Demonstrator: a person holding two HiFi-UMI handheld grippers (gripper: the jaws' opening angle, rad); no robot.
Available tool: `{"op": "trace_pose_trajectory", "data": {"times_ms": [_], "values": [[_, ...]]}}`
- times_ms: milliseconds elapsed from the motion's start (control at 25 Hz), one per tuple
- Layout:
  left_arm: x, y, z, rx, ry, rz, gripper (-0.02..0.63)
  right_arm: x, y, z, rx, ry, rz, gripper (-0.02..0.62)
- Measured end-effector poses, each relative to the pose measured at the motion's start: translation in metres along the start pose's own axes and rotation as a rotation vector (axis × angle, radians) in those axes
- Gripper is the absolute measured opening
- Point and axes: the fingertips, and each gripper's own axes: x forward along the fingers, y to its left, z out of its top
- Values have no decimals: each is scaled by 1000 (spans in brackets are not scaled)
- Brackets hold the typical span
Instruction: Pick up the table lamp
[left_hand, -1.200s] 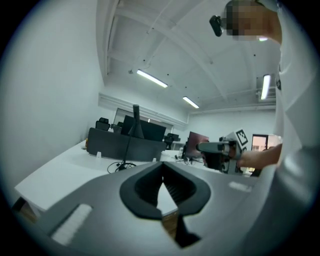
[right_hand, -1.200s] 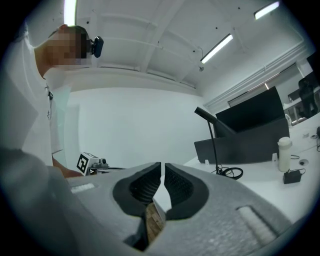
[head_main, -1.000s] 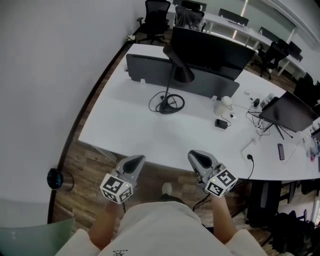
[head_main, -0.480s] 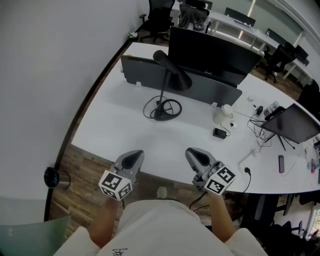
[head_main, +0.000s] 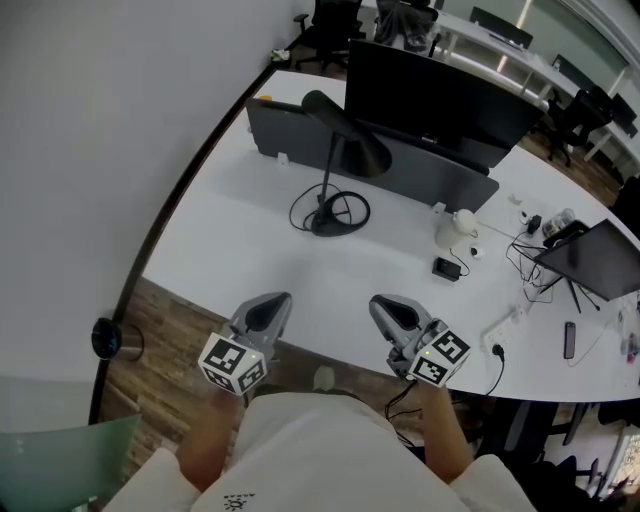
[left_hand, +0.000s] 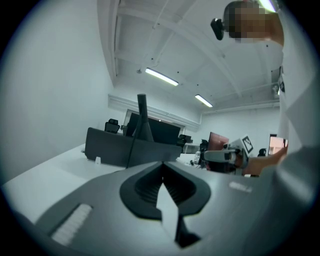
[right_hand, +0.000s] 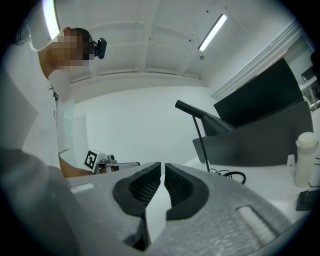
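Both claws are closed and empty: the left gripper (head_main: 268, 312) has its jaws pressed together, and the right gripper (head_main: 395, 315) shows only a hairline slit. They sit at the lower middle of the head view, over the near edge of the desk (head_main: 240, 265).

The lamp (head_main: 328, 188) stands upright at the upper middle, well apart from both.

Likely trouble:
- Reaching in with jaws closed would knock the thin stem instead of gripping it.
- The cord (head_main: 352, 208) looped round the base could snag or drag on a lift.
- The shade sits close to the divider (head_main: 420, 178) (a tilt could bump it).

No readable writing appears. There are only the 2 marker cubes' square patterns, and the small print on the shirt is too small to read.
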Motion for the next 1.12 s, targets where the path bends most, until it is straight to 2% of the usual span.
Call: {"op": "trace_pose_trajectory", "data": {"times_ms": [240,480,640,1120], "values": [[-2,4,1,-52,-28,-4,-6,5,-5,-4,3,3,12,25],[-2,15,-2,-23,5,9,-5,13,-7,-10,10,12,2,25],[9,26,0,-33,9,-1,-5,19,-13,-6,4,13,-20,25],[54,52,10,-7,48,-150,-5,53,-36,14,-22,-46,-138,25]]}}
